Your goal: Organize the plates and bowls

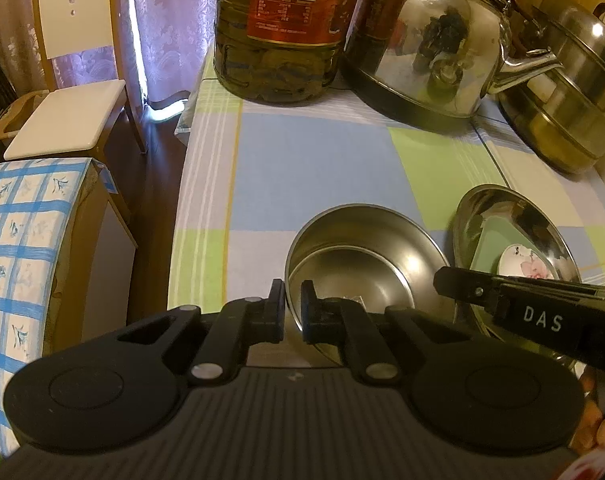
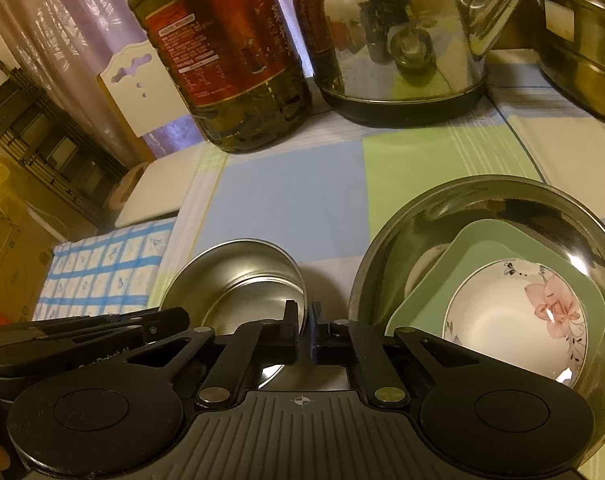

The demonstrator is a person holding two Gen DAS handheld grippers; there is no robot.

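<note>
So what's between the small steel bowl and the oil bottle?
Nothing: bare checked tablecloth separates the small steel bowl from the oil bottle, clearest in the right wrist view.

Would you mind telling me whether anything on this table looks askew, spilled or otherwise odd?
Nothing is spilled or broken. The small steel bowl sits tilted, with both hand-held grippers, left and right, closed on its rim. The large steel bowl beside it holds a green dish and a flowered bowl, nested unevenly.

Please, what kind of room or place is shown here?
Probably a home kitchen or dining corner: a table with a checked cloth carries a steel kettle, a large oil bottle and stacked bowls; a chair stands beside.
</note>
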